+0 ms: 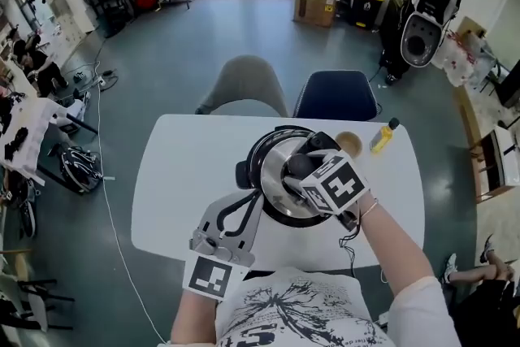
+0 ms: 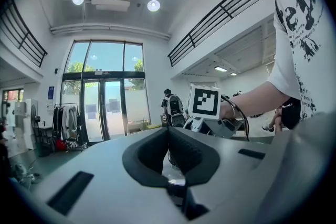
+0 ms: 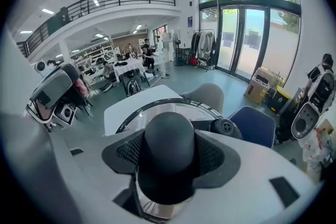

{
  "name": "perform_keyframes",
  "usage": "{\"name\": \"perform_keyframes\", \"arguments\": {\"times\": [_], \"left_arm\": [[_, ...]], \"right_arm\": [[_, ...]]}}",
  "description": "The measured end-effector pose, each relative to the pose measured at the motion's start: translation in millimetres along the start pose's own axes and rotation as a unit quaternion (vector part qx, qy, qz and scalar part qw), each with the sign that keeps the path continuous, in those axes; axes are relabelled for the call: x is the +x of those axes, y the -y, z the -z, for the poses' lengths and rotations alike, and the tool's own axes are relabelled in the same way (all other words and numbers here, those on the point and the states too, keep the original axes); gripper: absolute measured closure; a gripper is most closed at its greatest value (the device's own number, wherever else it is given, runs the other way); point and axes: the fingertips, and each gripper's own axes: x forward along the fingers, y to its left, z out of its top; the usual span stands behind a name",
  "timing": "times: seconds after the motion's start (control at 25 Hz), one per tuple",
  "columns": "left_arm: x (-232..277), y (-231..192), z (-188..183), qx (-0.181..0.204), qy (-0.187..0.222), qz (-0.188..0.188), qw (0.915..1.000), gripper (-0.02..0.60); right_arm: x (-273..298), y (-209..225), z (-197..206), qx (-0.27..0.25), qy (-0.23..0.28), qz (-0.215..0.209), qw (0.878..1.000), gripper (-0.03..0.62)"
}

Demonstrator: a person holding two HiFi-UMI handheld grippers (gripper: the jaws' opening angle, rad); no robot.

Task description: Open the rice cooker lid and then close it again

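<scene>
The rice cooker (image 1: 275, 137) stands mid-table, black with a round steel lid (image 1: 275, 168) over its top. My right gripper (image 1: 299, 171) reaches down from the right and is shut on the lid's black knob (image 3: 169, 128); the pads (image 3: 212, 153) press on both sides of it. The lid's shiny surface (image 3: 157, 108) shows beyond the knob. Whether the lid rests on the pot or hangs just above it, I cannot tell. My left gripper (image 1: 254, 197) lies level at the cooker's near-left side, its fingertips meeting (image 2: 169, 134). What they touch is hidden.
A yellow bottle (image 1: 384, 136) and a tan cup (image 1: 348, 144) stand at the far right of the white table (image 1: 179, 166). A blue chair (image 1: 335, 96) and a grey chair (image 1: 244, 85) sit behind it. The cooker's cord (image 1: 351, 244) trails over the near edge.
</scene>
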Motion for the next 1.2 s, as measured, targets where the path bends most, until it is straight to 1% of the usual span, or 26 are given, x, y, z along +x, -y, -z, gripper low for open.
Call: {"name": "perform_keyframes", "arguments": {"times": [0.04,0.08,0.16,0.2,0.32,0.36,0.48,0.6,0.8,1.0,1.12,1.2], "left_arm": [[3.3,-7.3,5.5,0.018,-0.009,0.009,0.9998,0.568],[6.6,-15.1,9.9,0.019,-0.009,0.011,0.9997,0.568],[12.7,-31.3,17.7,-0.003,-0.001,0.006,1.0,0.568],[15.2,-39.0,22.4,0.001,-0.004,0.01,0.9999,0.568],[22.2,-60.6,32.6,0.035,-0.026,0.032,0.9985,0.568],[24.7,-66.4,34.4,0.041,-0.031,0.038,0.998,0.568],[32.6,-78.8,40.6,0.042,-0.037,0.047,0.9973,0.568],[40.9,-88.1,45.8,0.039,-0.035,0.047,0.9975,0.568],[44.4,-90.7,42.3,0.037,-0.029,0.044,0.9979,0.568],[48.9,-71.2,35.4,0.043,-0.028,0.051,0.9974,0.568],[44.2,-68.1,33.4,0.047,-0.027,0.049,0.9974,0.568],[39.1,-67.6,33.5,0.047,-0.025,0.047,0.9975,0.568]], "right_arm": [[7.7,3.3,-4.0,0.001,-0.003,0.002,1.0,0.299],[15.5,6.3,-7.4,0.002,-0.007,0.004,1.0,0.299],[30.6,11.2,-13.4,0.005,-0.013,0.005,1.0,0.299],[37.4,13.3,-16.8,0.007,-0.016,0.006,1.0,0.299],[53.2,19.4,-29.8,0.011,-0.028,0.012,0.999,0.299],[57.8,21.7,-33.4,0.011,-0.031,0.014,0.999,0.299],[71.7,28.3,-38.0,0.016,-0.04,0.015,0.999,0.299],[79.9,35.0,-40.2,0.021,-0.042,0.016,0.999,0.298],[78.8,35.0,-38.1,0.024,-0.05,0.015,0.998,0.298],[69.4,38.8,-26.1,0.032,-0.047,0.02,0.998,0.293],[69.4,36.9,-25.8,0.041,-0.039,0.022,0.998,0.281],[69.6,35.9,-26.1,0.039,-0.03,0.03,0.998,0.258]]}}
